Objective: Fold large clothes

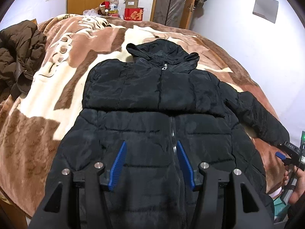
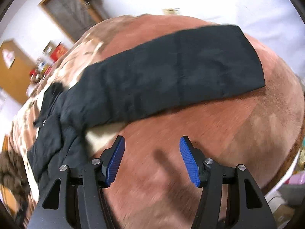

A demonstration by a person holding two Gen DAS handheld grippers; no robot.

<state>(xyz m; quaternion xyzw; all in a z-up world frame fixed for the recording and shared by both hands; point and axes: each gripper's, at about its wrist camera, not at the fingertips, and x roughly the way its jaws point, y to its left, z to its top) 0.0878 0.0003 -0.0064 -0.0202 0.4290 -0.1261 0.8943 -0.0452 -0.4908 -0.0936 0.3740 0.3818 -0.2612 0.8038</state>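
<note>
The black puffer jacket lies zipped and face-up on the bed's blanket, ready for folding. Left gripper hovers spread above its hem; right gripper, spread too, probably approaches the outstretched sleeve.

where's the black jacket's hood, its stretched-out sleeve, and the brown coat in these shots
hood (image 1: 162, 52): left wrist view, on the middle of the hood's dark fabric.
stretched-out sleeve (image 2: 190, 64): right wrist view, mid-length on the sleeve lying across the blanket.
brown coat (image 1: 19, 57): left wrist view, on the crumpled quilted body.
</note>
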